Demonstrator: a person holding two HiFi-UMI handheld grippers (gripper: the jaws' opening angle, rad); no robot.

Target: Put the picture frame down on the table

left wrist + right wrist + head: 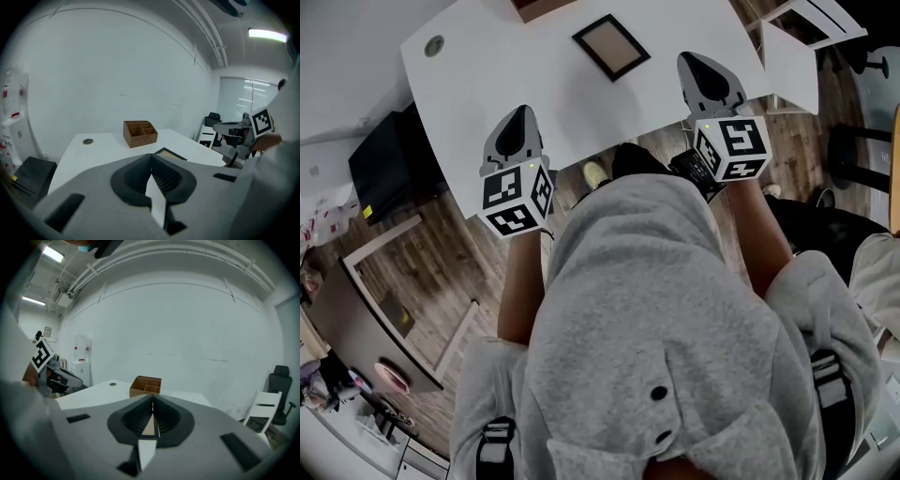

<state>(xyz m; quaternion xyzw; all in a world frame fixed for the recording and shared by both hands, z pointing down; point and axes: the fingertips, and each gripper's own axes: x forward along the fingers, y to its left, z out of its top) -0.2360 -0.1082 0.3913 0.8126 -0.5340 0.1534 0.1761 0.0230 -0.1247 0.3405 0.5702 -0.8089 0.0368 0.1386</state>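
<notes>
picture frame [611, 46] is flat on the white worktop [487, 66], glass side up, sitting skewed to the worktop edges, nothing touching it

left gripper [521, 112]: jaws fully together, nothing between them. it hangs over the near edge of the worktop, left of the frame and well apart from it. from the left gripper view the frame's near corner [171, 153] pokes out just past the jaw tips, on the far side

right gripper [694, 60]: jaws also closed, empty, only a thin slit between the pads with the wooden organizer [146, 386] showing through behind. it sits over the right part of the worktop, just right of the frame, not in contact

wooden organizer is at the far side of the worktop, beyond the frame, compartments open to the top [139, 133]. round cable grommet [434, 45] in the far left corner

person in a grey hoodie [675, 319] stands at the near edge, one gripper per hand, marker cubes [517, 198] facing the head camera. white chair [265, 411] off to the right, wood floor [450, 272] below
</notes>
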